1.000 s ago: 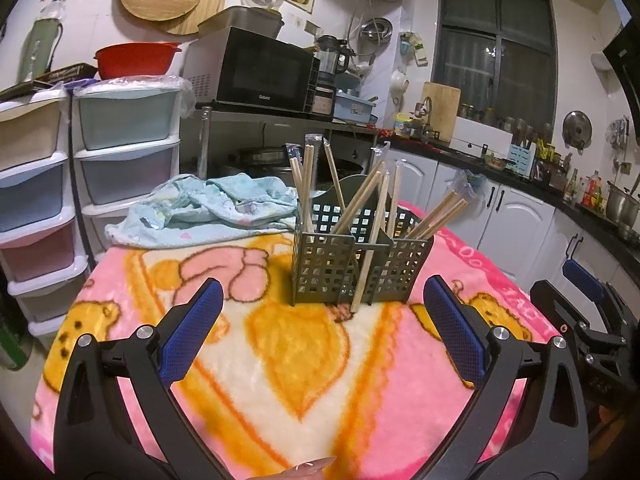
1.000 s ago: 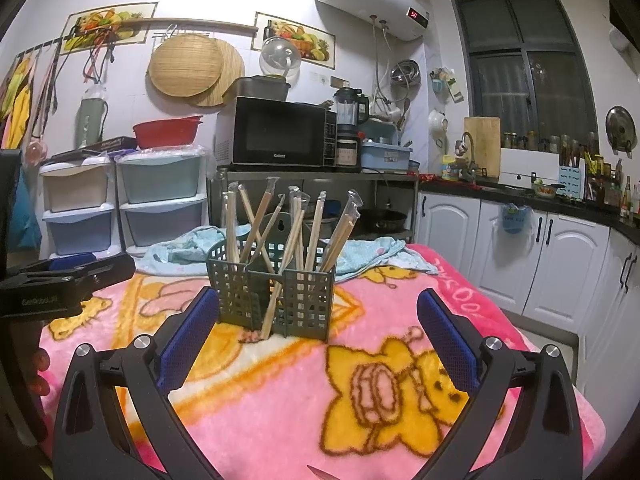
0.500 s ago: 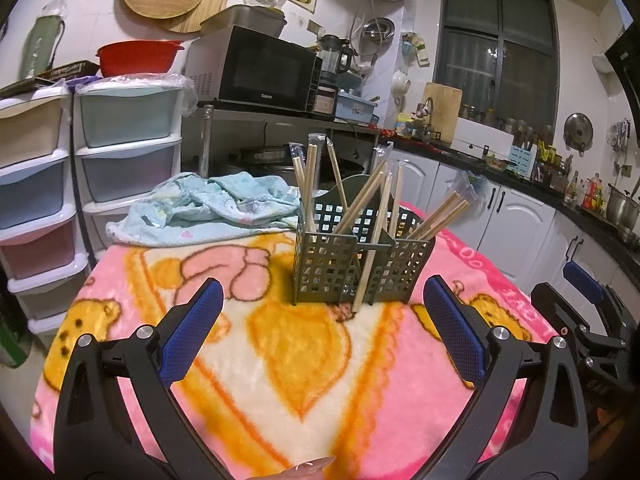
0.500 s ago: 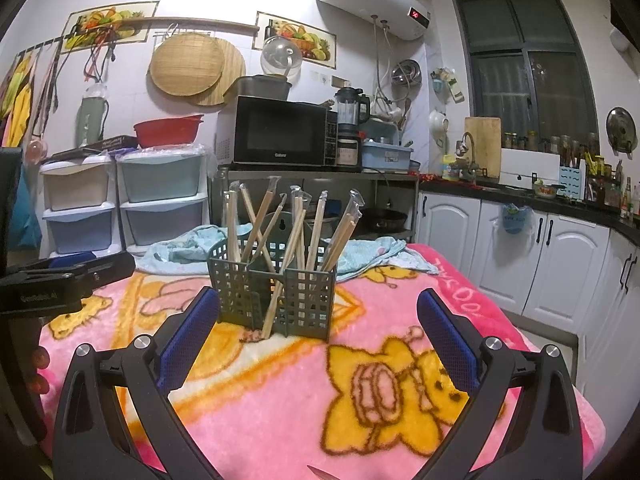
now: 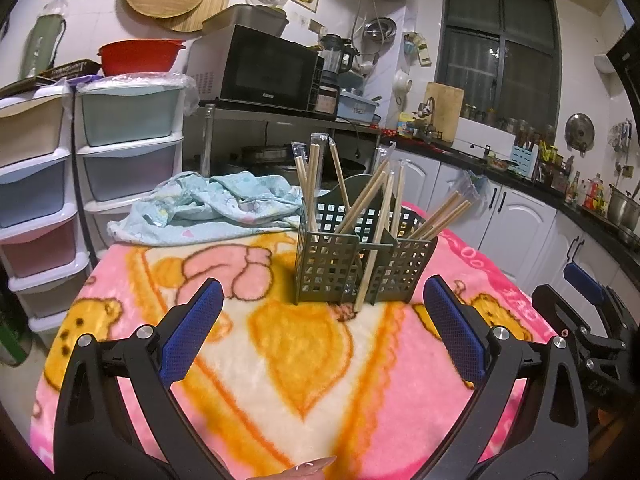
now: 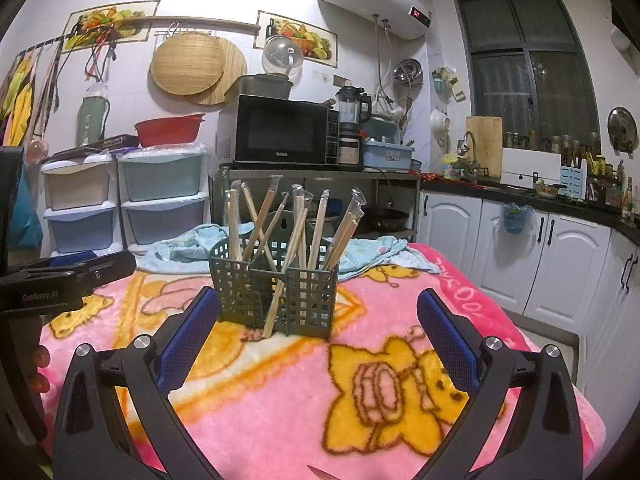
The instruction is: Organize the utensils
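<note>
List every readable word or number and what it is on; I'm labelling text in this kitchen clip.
"50": red display on the water heater.
"Galanz", small and uncertain: microwave.
Pink blanket: inverted lettering along the edge, not clearly readable.
Left gripper: white print, blurred.
Blue bin label: too small.

Left view: I see the utensil caddy (image 5: pixel 362 262) a touch higher and further right in frame than a second ago.
Right view: the caddy (image 6: pixel 276 292) sits very slightly lower and further right.
Right gripper (image 5: pixel 580 300), seen from the left: it has drifted a little right and down.
Chopsticks (image 5: pixel 380 216): I cannot tell any shift.
</note>
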{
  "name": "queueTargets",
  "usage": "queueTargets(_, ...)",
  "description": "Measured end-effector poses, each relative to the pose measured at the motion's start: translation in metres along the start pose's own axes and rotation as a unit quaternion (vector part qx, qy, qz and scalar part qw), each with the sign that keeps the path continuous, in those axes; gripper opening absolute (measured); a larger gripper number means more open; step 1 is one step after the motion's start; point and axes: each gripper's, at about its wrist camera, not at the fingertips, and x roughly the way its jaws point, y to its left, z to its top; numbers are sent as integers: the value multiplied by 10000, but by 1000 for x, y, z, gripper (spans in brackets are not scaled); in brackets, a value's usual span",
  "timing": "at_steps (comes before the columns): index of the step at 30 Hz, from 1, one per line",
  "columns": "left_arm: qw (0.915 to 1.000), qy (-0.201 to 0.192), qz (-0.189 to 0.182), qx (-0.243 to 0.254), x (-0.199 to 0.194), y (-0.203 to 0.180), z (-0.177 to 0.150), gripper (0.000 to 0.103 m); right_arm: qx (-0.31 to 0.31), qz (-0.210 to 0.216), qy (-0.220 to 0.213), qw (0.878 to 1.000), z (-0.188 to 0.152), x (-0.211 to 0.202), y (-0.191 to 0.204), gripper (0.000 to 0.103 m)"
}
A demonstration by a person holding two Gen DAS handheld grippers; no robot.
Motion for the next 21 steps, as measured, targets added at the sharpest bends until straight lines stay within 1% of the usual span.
queueTargets(21,10000,4,13,-6,0,0,-1,92,0,-4,-6,10000,0,-1,1,97)
